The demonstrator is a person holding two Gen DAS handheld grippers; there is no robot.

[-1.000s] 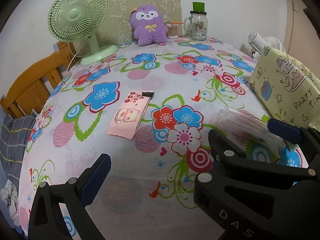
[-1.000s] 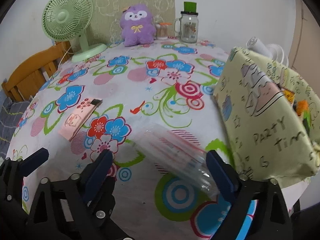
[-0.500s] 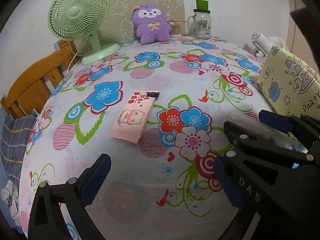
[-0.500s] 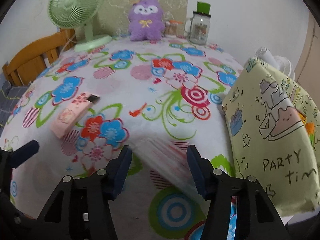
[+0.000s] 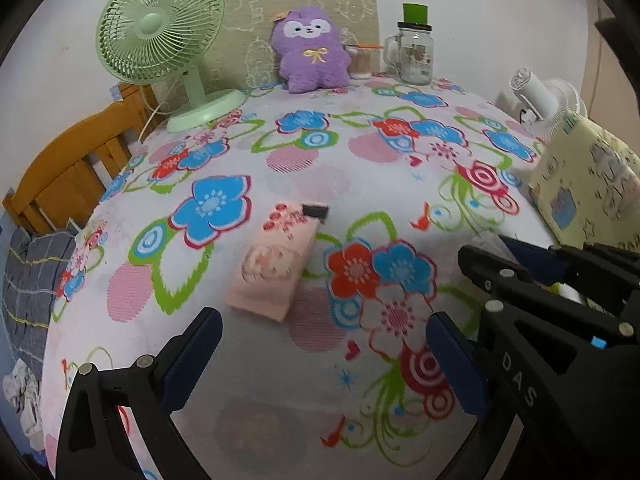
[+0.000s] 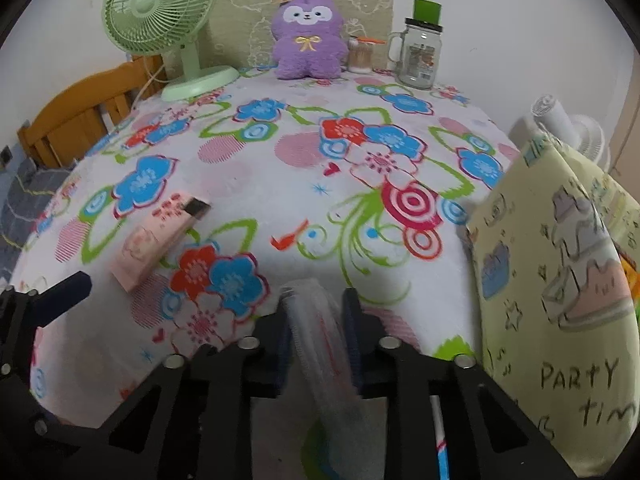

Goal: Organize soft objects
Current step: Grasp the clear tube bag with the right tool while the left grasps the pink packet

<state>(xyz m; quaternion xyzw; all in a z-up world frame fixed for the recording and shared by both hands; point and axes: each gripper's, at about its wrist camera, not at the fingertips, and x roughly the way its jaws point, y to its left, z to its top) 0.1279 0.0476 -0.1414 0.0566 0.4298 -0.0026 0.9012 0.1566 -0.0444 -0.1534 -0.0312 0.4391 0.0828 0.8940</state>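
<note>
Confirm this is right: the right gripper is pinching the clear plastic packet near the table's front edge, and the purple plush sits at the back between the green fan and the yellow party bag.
One thing is wrong. The purple plush sits between the green fan and the toothpick holder beside the glass mug jar; the yellow party bag is at the right edge. The right wrist view shows this. The right gripper is closing on the clear plastic packet.

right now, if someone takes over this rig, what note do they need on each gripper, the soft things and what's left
Right gripper: jaws closing on the clear plastic packet at the near table edge; the packet sits between the pads, which look to be on it.
Left gripper: open, empty, over the floral tablecloth.
Pink tissue pack: lying flat mid-table, untouched.
Purple plush toy: upright at the far edge, between the green desk fan and the glass mug jar.
Yellow "party time" bag: standing at the right.
Done: packet being gripped.
Left: probably packet, tissue pack and plush go into the bag.
</note>
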